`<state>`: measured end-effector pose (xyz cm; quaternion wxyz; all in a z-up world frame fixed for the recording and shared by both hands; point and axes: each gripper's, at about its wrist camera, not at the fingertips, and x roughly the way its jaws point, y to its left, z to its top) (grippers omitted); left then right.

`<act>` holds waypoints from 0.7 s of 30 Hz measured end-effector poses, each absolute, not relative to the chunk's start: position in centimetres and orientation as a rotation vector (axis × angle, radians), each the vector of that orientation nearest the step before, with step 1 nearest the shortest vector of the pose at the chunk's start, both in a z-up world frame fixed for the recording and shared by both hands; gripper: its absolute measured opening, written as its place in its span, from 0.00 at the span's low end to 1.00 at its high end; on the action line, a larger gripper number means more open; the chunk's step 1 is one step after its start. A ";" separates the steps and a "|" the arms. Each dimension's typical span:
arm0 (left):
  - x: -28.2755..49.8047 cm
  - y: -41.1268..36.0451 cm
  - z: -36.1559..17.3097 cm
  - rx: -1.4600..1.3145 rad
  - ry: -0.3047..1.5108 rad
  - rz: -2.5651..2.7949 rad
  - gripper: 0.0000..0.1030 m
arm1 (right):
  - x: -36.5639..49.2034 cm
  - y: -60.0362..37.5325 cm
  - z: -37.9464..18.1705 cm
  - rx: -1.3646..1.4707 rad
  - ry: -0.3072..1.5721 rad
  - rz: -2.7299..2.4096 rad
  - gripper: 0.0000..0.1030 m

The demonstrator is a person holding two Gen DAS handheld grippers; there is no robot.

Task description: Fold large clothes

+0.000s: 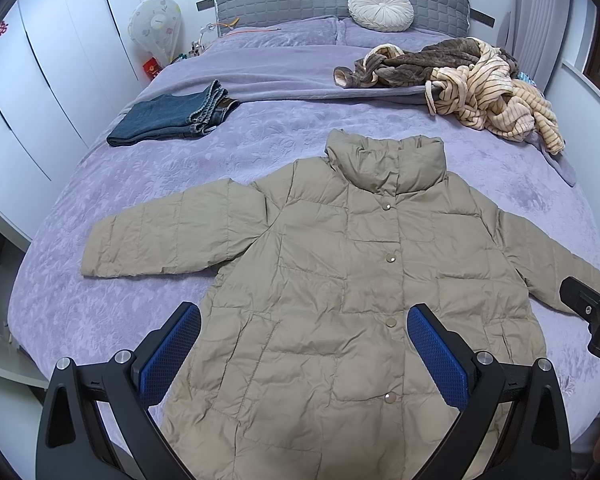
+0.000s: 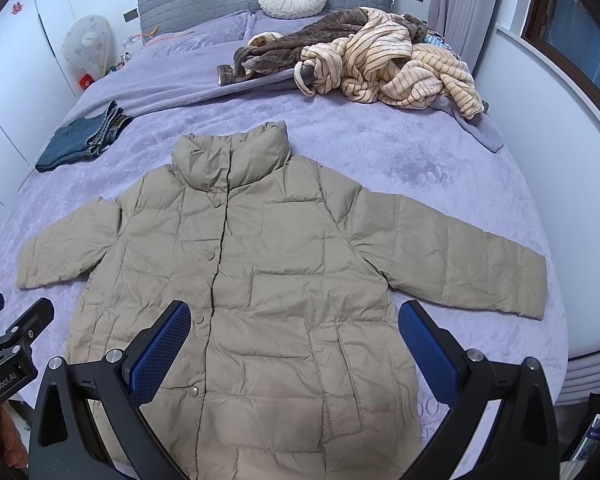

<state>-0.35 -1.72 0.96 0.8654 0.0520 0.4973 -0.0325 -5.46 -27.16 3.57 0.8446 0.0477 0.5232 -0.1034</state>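
One tan puffy coat lies flat, front up, on the purple bed. Both grippers' jaws hover wide open above it, holding nothing. Folded jeans and striped robes lie farther back. "GenRobot.AI" shows on the left gripper.

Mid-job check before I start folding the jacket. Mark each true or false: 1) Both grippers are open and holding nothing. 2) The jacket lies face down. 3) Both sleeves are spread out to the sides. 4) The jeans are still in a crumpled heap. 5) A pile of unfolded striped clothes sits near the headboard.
1) True. The left gripper and right gripper are open, nothing between the fingers.
2) False. The jacket lies face up, snaps showing.
3) True. Both sleeves lie out flat on the bed.
4) False. The jeans lie folded.
5) True. The striped clothes lie heaped.
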 end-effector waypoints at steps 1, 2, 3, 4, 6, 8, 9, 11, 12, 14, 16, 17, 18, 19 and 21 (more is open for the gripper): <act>-0.3 -1.7 1.0 0.109 1.042 -0.068 1.00 | -5.5 -27.2 3.6 0.101 1.103 -0.218 1.00; -0.3 -1.7 1.0 0.109 1.042 -0.068 1.00 | -5.4 -27.2 3.7 0.101 1.102 -0.217 1.00; -0.3 -1.7 1.0 0.108 1.042 -0.068 1.00 | -5.4 -27.2 3.6 0.101 1.103 -0.217 1.00; -0.3 -1.7 1.0 0.108 1.042 -0.068 1.00 | -5.4 -27.2 3.6 0.101 1.104 -0.217 1.00; -0.3 -1.8 1.0 0.108 1.041 -0.068 1.00 | -5.4 -27.2 3.6 0.101 1.105 -0.216 1.00; -0.4 -1.8 1.0 0.110 1.042 -0.068 1.00 | -5.4 -27.2 3.6 0.100 1.105 -0.216 1.00; -0.3 -1.8 1.0 0.109 1.042 -0.068 1.00 | -5.4 -27.2 3.6 0.101 1.104 -0.216 1.00; -0.3 -1.8 1.0 0.109 1.042 -0.067 1.00 | -5.4 -27.2 3.6 0.101 1.104 -0.216 1.00; -0.4 -1.8 1.0 0.109 1.042 -0.067 1.00 | -5.4 -27.2 3.6 0.101 1.105 -0.216 1.00; -0.4 -1.8 1.0 0.108 1.042 -0.067 1.00 | -5.4 -27.2 3.6 0.100 1.105 -0.215 1.00; -0.4 -1.8 1.0 0.109 1.042 -0.066 1.00 | -5.4 -27.2 3.6 0.100 1.105 -0.216 1.00; -0.3 -1.8 1.0 0.109 1.042 -0.067 1.00 | -5.4 -27.1 3.6 0.102 1.105 -0.216 1.00; -0.3 -1.8 1.0 0.109 1.042 -0.067 1.00 | -5.4 -27.1 3.6 0.102 1.104 -0.216 1.00; -0.3 -1.8 1.0 0.110 1.042 -0.067 1.00 | -5.4 -27.1 3.6 0.102 1.104 -0.216 1.00; -0.3 -1.8 1.0 0.109 1.043 -0.068 1.00 | -5.3 -27.1 3.6 0.102 1.105 -0.216 1.00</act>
